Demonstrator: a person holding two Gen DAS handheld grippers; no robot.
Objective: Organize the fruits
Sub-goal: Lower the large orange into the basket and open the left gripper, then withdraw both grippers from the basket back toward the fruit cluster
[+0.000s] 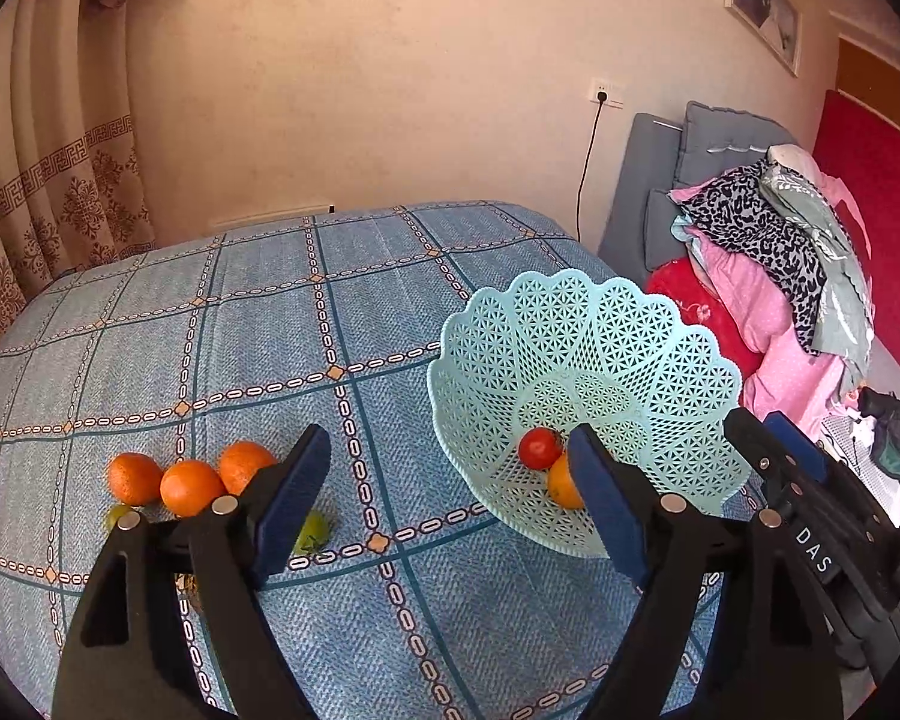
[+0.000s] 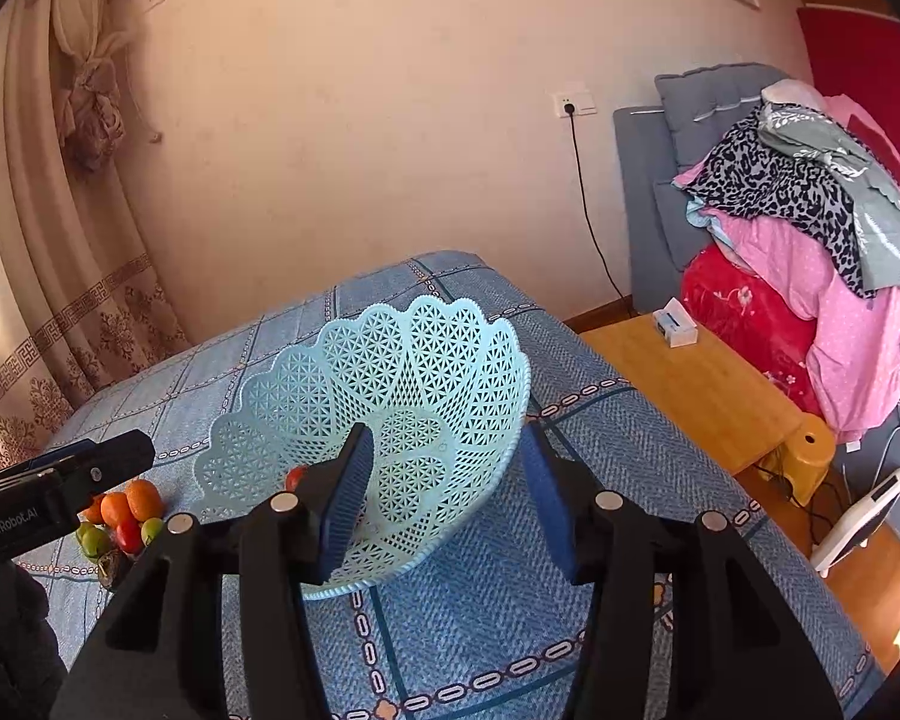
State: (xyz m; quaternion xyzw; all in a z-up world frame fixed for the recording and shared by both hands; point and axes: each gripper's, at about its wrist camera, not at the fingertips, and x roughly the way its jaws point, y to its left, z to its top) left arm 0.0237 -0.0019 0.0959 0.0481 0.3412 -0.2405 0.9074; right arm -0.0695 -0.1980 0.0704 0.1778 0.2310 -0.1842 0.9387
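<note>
Both my grippers, left (image 1: pixel 450 504) and right (image 2: pixel 444 495), gape empty; basket (image 1: pixel 630 348) at bed's right edge holds tomato (image 1: pixel 539 448) and orange (image 1: pixel 561 483)

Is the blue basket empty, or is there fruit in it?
Not empty. The basket holds two pieces: a red tomato and an orange touching it. More fruit lies outside on the bed cover.

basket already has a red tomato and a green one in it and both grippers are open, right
Not quite. The left wrist view shows the basket holding a red tomato and an orange, not a green one. Both grippers, left and right, are open.
</note>
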